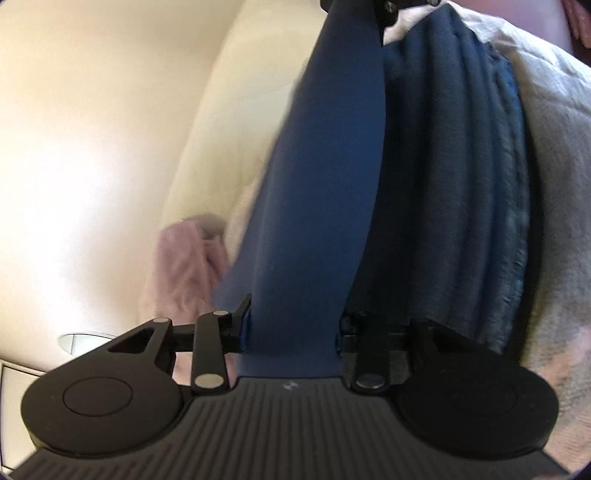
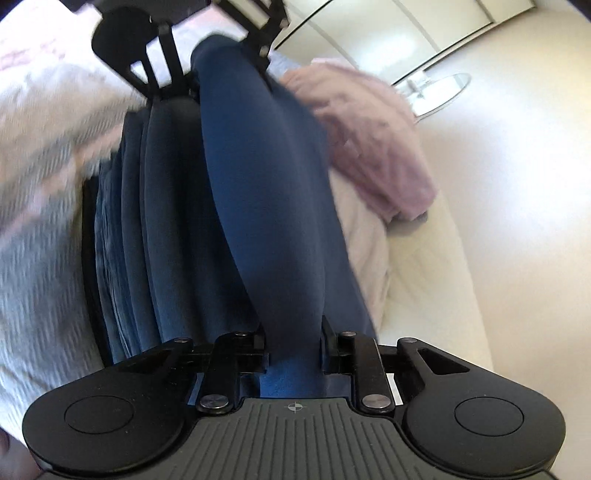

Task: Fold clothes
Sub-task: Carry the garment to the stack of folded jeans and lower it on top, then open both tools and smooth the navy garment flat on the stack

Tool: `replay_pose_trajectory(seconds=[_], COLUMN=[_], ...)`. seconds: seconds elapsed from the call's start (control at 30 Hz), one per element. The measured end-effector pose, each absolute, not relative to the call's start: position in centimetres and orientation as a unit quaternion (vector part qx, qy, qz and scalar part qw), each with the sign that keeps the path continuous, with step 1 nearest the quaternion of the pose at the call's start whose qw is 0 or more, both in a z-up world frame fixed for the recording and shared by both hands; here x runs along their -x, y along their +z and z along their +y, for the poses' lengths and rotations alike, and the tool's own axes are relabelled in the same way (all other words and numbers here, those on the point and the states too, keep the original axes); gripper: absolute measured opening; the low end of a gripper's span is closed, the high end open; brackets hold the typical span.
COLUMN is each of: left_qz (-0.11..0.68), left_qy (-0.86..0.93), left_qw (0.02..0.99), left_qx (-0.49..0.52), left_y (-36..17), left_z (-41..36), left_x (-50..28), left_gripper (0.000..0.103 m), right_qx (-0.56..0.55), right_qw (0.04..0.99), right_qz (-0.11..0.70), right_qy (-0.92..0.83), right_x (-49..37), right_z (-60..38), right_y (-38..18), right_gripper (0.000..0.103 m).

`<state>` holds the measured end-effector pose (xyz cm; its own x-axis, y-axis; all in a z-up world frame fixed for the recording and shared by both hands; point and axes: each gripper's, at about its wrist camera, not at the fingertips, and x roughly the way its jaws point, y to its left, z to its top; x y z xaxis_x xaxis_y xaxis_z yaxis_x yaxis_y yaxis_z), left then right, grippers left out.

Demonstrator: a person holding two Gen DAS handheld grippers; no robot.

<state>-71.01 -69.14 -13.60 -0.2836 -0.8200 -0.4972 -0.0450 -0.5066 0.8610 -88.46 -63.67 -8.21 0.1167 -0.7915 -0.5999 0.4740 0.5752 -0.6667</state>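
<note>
A blue garment [image 1: 317, 192] runs as a taut band between my two grippers. In the left wrist view my left gripper [image 1: 293, 326] is shut on its near end, and the right gripper [image 1: 384, 11] holds the far end at the top edge. In the right wrist view my right gripper [image 2: 291, 345] is shut on the blue garment [image 2: 266, 206], with the left gripper [image 2: 218, 79] gripping it at the top. Darker blue folds [image 1: 443, 192] [image 2: 147, 229] of cloth lie bunched beside the band on the bed.
A grey-white knitted cover [image 1: 554, 155] [image 2: 37, 251] lies under the folds. On the other side of the band a pink garment [image 1: 184, 269] [image 2: 373, 144] sits crumpled on a cream sheet [image 1: 229, 125] [image 2: 428, 280]. Beyond are a pale wall and a round white fixture [image 2: 439, 92].
</note>
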Motion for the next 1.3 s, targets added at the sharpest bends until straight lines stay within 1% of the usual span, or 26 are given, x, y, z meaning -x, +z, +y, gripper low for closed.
replay_pose_trajectory(seconds=[0.03, 0.13, 0.2, 0.27, 0.47, 0.57, 0.63, 0.8, 0.87, 0.97, 1.07, 1.17, 1.3], left_qz=[-0.410, -0.455, -0.440, -0.434, -0.394, -0.348, -0.299, -0.187, -0.150, -0.075, -0.018, -0.012, 0.020], left_qy=[-0.685, -0.657, -0.663, -0.667, -0.693, -0.719, -0.741, -0.792, -0.801, -0.819, -0.813, -0.817, -0.815], left_qw=[0.274, 0.273, 0.286, 0.284, 0.271, 0.269, 0.276, 0.329, 0.354, 0.356, 0.338, 0.336, 0.355], left_qx=[-0.536, -0.537, -0.534, -0.535, -0.539, -0.539, -0.534, -0.479, -0.459, -0.444, -0.473, -0.469, -0.458], left_y=[-14.4, -16.8, -16.2, -15.7, -12.3, -10.0, -8.0, -2.6, -1.2, -1.9, -5.5, -6.2, -5.4], left_z=[-68.9, -67.3, -67.1, -66.8, -64.9, -63.6, -63.1, -65.3, -67.0, -70.1, -71.9, -71.5, -72.0], left_x=[70.9, 71.3, 71.5, 71.3, 70.2, 69.1, 67.9, 66.8, 67.6, 69.1, 70.1, 70.5, 70.2], left_gripper=[0.035, 0.033, 0.034, 0.037, 0.043, 0.043, 0.042, 0.042, 0.041, 0.040, 0.039, 0.039, 0.039], right_qx=[0.160, 0.175, 0.183, 0.178, 0.131, 0.080, 0.039, -0.042, -0.073, -0.120, -0.179, -0.222, -0.210], right_qw=[0.731, 0.725, 0.720, 0.720, 0.718, 0.732, 0.746, 0.786, 0.792, 0.795, 0.784, 0.775, 0.776], right_qz=[0.508, 0.532, 0.540, 0.539, 0.546, 0.532, 0.512, 0.429, 0.404, 0.375, 0.381, 0.395, 0.405], right_qy=[-0.427, -0.401, -0.396, -0.400, -0.410, -0.418, -0.424, -0.443, -0.452, -0.461, -0.457, -0.441, -0.435], right_x=[88.3, 87.9, 87.9, 88.0, 89.0, 89.4, 89.7, 88.0, 87.4, 86.8, 87.2, 87.2, 86.4], right_z=[-63.3, -62.9, -62.8, -62.5, -61.0, -60.0, -59.5, -62.5, -64.5, -67.8, -70.0, -70.3, -71.2], right_y=[-8.6, -11.8, -12.8, -12.2, -9.7, -7.3, -5.4, -1.3, -0.9, -1.2, -2.1, -4.3, -1.8], right_gripper=[0.022, 0.023, 0.025, 0.028, 0.030, 0.030, 0.030, 0.030, 0.030, 0.030, 0.030, 0.030, 0.030])
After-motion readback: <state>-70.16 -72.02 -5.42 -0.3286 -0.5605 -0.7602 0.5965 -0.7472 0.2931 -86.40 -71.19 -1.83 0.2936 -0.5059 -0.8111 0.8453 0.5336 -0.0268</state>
